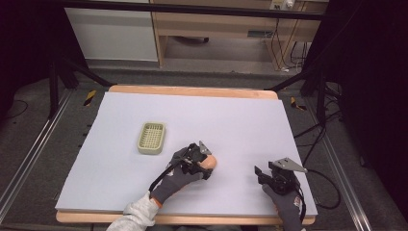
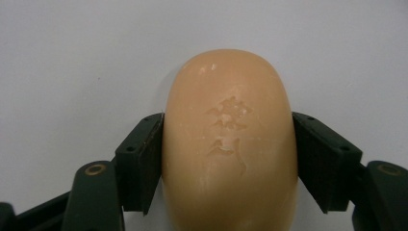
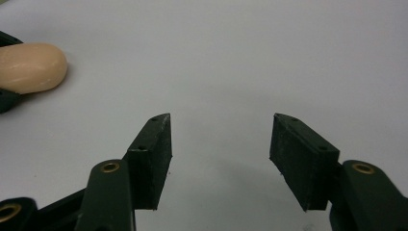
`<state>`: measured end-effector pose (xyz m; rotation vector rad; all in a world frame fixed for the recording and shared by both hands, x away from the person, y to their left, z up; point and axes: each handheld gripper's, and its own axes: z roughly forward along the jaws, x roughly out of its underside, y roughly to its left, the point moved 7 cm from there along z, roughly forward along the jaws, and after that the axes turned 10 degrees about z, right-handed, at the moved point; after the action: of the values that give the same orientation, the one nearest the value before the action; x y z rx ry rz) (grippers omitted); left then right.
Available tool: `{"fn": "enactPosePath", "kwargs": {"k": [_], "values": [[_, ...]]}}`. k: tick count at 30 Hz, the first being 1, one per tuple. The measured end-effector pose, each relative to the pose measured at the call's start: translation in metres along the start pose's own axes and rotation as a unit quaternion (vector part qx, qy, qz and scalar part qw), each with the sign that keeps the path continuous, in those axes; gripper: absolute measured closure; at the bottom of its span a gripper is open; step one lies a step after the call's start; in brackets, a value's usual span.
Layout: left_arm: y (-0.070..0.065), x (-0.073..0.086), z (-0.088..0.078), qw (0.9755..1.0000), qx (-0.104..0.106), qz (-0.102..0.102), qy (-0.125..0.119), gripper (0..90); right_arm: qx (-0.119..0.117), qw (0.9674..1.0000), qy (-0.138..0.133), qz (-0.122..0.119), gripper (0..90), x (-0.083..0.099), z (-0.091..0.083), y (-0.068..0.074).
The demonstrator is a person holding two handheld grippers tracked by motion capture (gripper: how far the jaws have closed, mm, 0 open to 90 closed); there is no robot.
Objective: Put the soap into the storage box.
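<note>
A pale lavender-grey sheet (image 1: 192,115) covers a wooden table (image 1: 192,90), whose bare edge shows along the far and near sides. Grey carpet floor (image 1: 43,120) surrounds it, with 2 metal rails (image 1: 29,159) running along the left and right. Black stand legs (image 1: 62,72) splay at both far corners under a dark horizontal bar (image 1: 192,8). Behind stand a white cabinet (image 1: 113,33) and a light wooden desk unit (image 1: 216,24). Black cables (image 1: 317,130) trail over the floor at right. Dark curtains close both sides; the light is even and dim.
</note>
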<state>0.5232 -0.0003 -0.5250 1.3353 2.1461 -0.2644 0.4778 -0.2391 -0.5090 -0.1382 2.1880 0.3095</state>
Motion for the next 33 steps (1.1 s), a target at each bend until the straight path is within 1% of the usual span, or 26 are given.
{"fn": "enactPosePath", "kwargs": {"k": [9, 15, 16, 17, 20, 23, 27, 28, 29, 30, 33], "values": [[0.0, -0.001, 0.0, 1.0, -0.002, -0.002, 0.001, 31.4, 0.0, 1.0, 0.001, 0.0, 40.3, 0.0, 0.0, 0.0], [0.0, -0.001, -0.001, 1.0, -0.004, 0.006, 0.005, 31.6, 0.0, 1.0, 0.001, 0.0, 40.3, 0.0, 0.0, -0.001], [-0.001, -0.002, -0.002, 1.0, -0.003, 0.005, 0.003, 31.7, 0.0, 1.0, 0.0, 0.0, 40.3, 0.0, 0.0, -0.001], [0.0, -0.002, -0.003, 0.9999, -0.003, 0.009, 0.007, 31.7, 0.0, 1.0, 0.001, 0.0, 40.4, 0.0, 0.0, -0.001], [0.0, -0.004, -0.008, 1.0, -0.002, 0.006, 0.0, 31.7, -0.001, 1.0, 0.0, 0.001, 40.3, 0.0, 0.0, -0.001], [0.002, -0.004, -0.013, 1.0, -0.004, 0.007, -0.002, 31.7, -0.001, 1.0, 0.0, 0.001, 40.3, 0.0, 0.0, -0.001], [0.004, -0.003, -0.021, 0.9999, -0.005, 0.001, -0.01, 31.7, 0.0, 1.0, 0.0, 0.003, 40.3, 0.0, 0.0, -0.001], [0.005, -0.002, -0.023, 0.9999, -0.006, 0.003, -0.009, 31.7, 0.0, 1.0, 0.0, 0.002, 40.3, 0.0, 0.0, -0.001], [0.005, -0.002, -0.025, 0.9999, -0.006, -0.001, -0.012, 31.7, -0.001, 1.0, -0.001, 0.002, 40.3, 0.0, 0.0, -0.001], [0.006, -0.001, -0.027, 0.9999, -0.006, 0.001, -0.011, 31.7, 0.0, 1.0, -0.001, 0.002, 40.3, 0.0, 0.0, -0.001], [0.008, 0.0, -0.034, 0.9998, -0.01, -0.004, -0.019, 31.7, 0.0, 1.0, -0.001, 0.002, 40.3, 0.0, 0.0, -0.001]]}}
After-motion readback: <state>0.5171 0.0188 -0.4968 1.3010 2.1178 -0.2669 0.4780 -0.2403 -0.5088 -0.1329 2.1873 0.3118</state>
